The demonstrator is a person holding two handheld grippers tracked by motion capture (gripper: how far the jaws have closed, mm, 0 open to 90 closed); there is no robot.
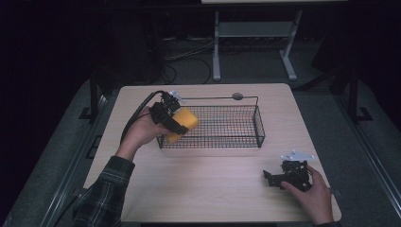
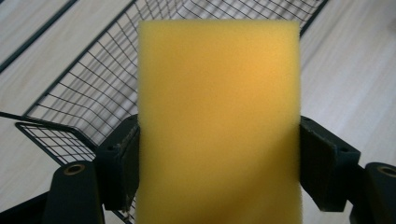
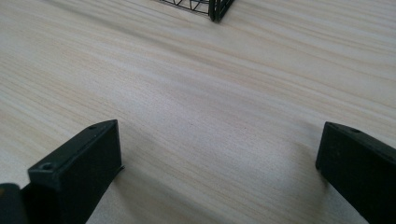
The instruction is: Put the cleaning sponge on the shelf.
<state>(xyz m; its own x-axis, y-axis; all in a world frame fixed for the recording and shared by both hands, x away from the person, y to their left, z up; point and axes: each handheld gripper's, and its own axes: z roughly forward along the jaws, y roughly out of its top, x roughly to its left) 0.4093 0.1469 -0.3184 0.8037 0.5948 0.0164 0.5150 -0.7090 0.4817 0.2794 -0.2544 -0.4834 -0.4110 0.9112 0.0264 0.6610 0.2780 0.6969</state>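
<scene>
A yellow sponge block [image 1: 183, 124] hangs over the left end of the black wire basket [image 1: 236, 140], and my left gripper [image 1: 176, 124] is shut on it. In the left gripper view the sponge [image 2: 219, 121] stands between both black jaws, whose pads press its sides, with the basket's mesh [image 2: 102, 74] below it. My right gripper [image 1: 272, 178] rests on the table near the front right corner, held by a hand. Its jaws stand wide apart in the right gripper view [image 3: 219, 172], with bare wood between them.
The wooden table [image 1: 208, 189] carries the basket across its middle, and a corner of the basket [image 3: 215, 9] shows in the right gripper view. A thin wire handle [image 1: 217, 98] runs above the basket's far side. A metal stand's legs [image 1: 216, 52] are on the floor behind the table.
</scene>
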